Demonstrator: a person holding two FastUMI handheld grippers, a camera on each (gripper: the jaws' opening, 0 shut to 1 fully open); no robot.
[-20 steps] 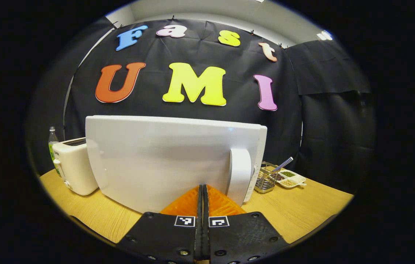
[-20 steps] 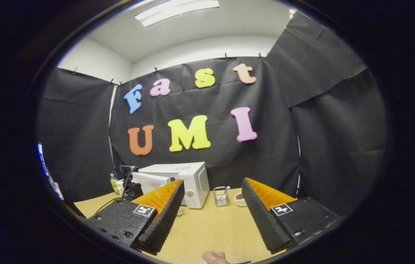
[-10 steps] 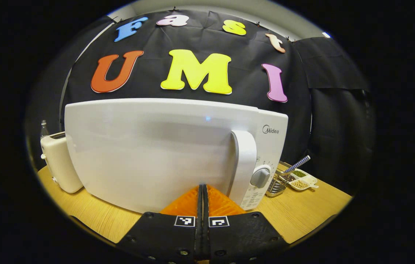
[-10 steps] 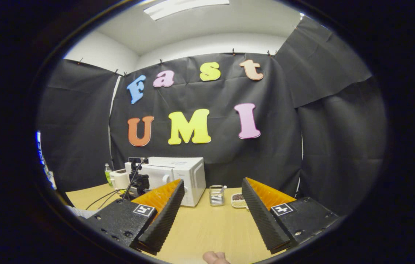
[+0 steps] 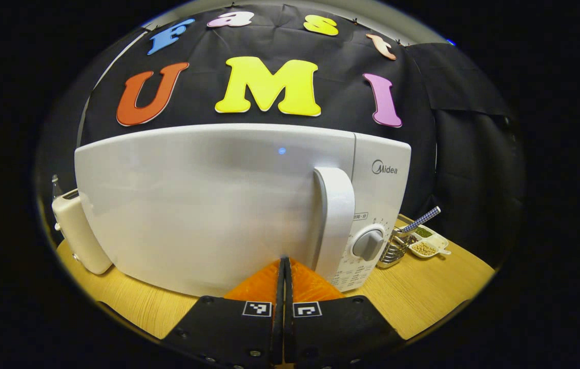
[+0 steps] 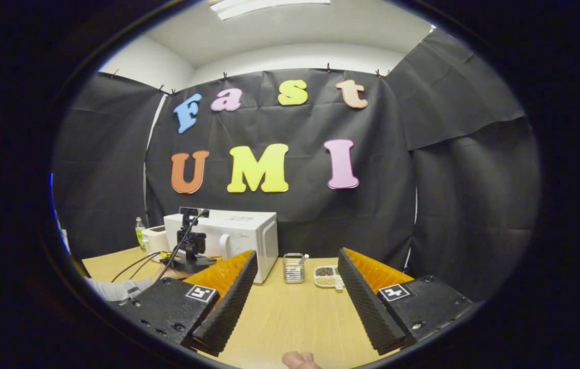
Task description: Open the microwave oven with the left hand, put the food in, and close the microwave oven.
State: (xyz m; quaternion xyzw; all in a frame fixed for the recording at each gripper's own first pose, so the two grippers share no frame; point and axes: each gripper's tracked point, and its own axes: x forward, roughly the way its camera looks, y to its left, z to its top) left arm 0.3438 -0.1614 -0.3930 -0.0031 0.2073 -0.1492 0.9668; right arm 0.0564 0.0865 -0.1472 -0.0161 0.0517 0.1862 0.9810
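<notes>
In the left gripper view, the left gripper (image 5: 284, 269) is seen with its 2 fingers pressed together, nothing held between them, their tips right at the lower front of the microwave oven (image 5: 208, 205). The oven's white door is shut flush against the body, and its upright handle (image 5: 335, 220) stands just to the right of the fingertips, beside the control panel with a grey knob (image 5: 369, 244). A white toaster (image 5: 76, 230) is placed just beside the oven on the wooden table (image 5: 423, 287), and a wire holder (image 5: 392, 250) with a divided dish (image 5: 426, 245) of grains is set on the oven's other side. In the right gripper view, the right gripper (image 6: 295, 292) is held with its fingers spread wide and empty above the table, well apart from the oven (image 6: 239, 238). There the left gripper (image 6: 187, 246) is seen at the oven's door, with a sleeve (image 6: 116, 289) below it. The food cannot be seen; whether it lies inside the oven cannot be told.
</notes>
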